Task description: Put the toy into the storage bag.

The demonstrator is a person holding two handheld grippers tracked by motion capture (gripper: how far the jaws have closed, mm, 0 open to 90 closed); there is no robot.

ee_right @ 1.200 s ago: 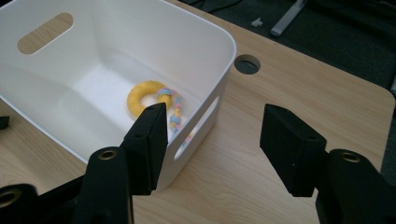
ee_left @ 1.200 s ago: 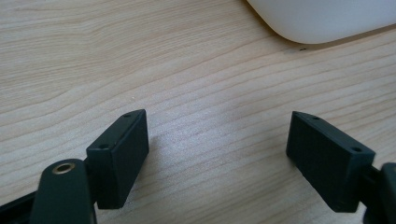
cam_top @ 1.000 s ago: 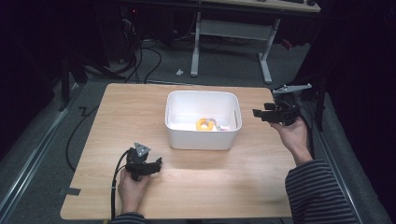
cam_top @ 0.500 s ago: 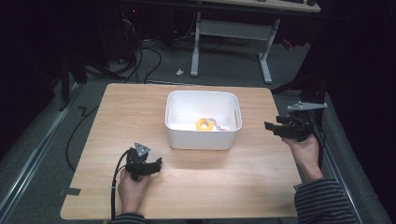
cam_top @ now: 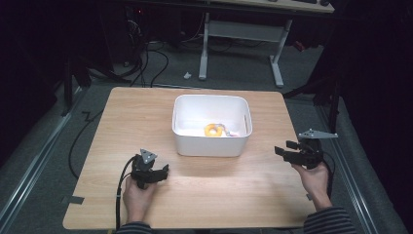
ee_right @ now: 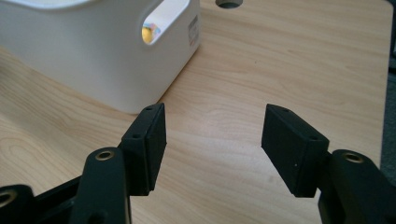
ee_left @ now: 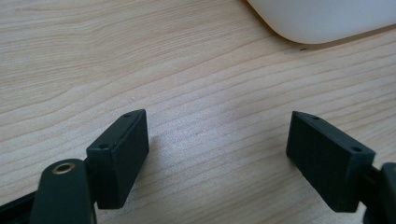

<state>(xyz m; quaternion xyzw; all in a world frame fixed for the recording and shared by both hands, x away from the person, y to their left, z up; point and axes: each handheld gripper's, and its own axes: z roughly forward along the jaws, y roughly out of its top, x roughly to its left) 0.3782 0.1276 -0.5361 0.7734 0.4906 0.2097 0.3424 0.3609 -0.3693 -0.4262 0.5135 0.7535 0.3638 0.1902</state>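
A dim lab or workroom serves as a recording station: a light wood-grain table [cam_top: 204,195] stands alone on grey carpeted floor [cam_top: 48,161], with black cables [cam_top: 146,68] trailing across it toward dark equipment at the back. Behind, a white metal-legged desk [cam_top: 243,44] stands in shadow. A strip of tape [cam_top: 72,199] marks the floor beside the table.
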